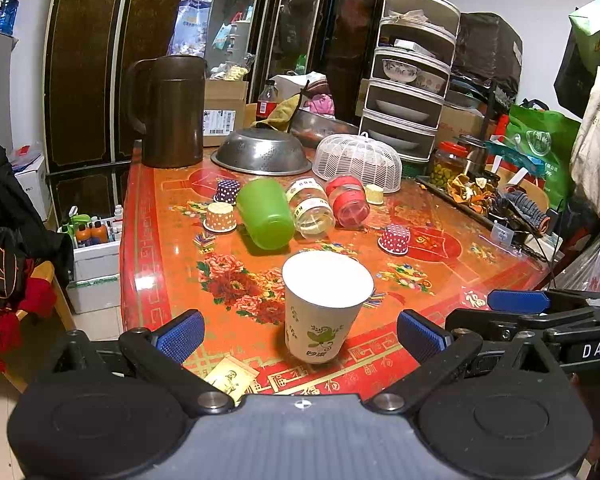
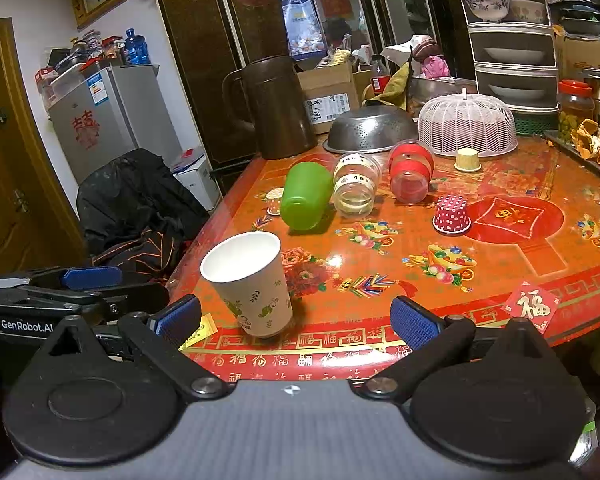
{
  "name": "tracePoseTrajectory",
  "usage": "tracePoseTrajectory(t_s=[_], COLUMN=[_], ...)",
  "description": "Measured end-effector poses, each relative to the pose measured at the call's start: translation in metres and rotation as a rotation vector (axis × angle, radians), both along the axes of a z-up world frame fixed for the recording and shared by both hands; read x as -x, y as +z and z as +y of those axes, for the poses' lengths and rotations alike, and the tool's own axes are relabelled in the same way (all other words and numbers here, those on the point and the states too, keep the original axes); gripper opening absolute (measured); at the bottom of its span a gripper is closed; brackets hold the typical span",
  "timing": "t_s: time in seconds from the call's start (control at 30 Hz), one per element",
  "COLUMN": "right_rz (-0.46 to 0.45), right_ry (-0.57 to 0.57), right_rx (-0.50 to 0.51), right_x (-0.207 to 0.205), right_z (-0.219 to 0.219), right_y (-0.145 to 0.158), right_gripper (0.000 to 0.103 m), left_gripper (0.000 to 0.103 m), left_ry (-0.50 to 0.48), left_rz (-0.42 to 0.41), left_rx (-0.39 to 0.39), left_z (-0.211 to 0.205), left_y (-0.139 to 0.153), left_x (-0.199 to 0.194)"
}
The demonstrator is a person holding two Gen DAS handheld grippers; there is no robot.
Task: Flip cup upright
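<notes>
A white paper cup with a green leaf print stands upright near the front edge of the red patterned table. It also shows in the right wrist view. My left gripper is open, its blue pads on either side of the cup with clear gaps. My right gripper is open and empty, just right of the cup. A green cup, a clear jar and a red-banded jar lie on their sides further back.
Small paper cupcake liners sit upside down on the table. A brown jug, a steel colander and a white mesh cover stand at the back. Clutter lines the right edge. A small card lies at the front edge.
</notes>
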State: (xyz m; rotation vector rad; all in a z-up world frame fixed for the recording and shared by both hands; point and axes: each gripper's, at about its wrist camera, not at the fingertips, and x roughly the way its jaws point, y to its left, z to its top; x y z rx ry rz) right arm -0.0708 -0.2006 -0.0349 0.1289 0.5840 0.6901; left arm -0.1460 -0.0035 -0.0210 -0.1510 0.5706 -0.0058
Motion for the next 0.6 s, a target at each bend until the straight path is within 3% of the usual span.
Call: tracePoseTrajectory(t_s=[0.6], right_rz=[-0.003], right_ry=[0.004], right_rx=[-0.003], right_x=[0.0018], right_z=[-0.0003], right_y=[0.0001], right_gripper=[0.102], left_gripper=[0.103], left_ry=[-0.013], left_rz=[-0.025], left_rx=[-0.011], left_z=[0.0002], left_y=[0.0006], left_x=[0.0007])
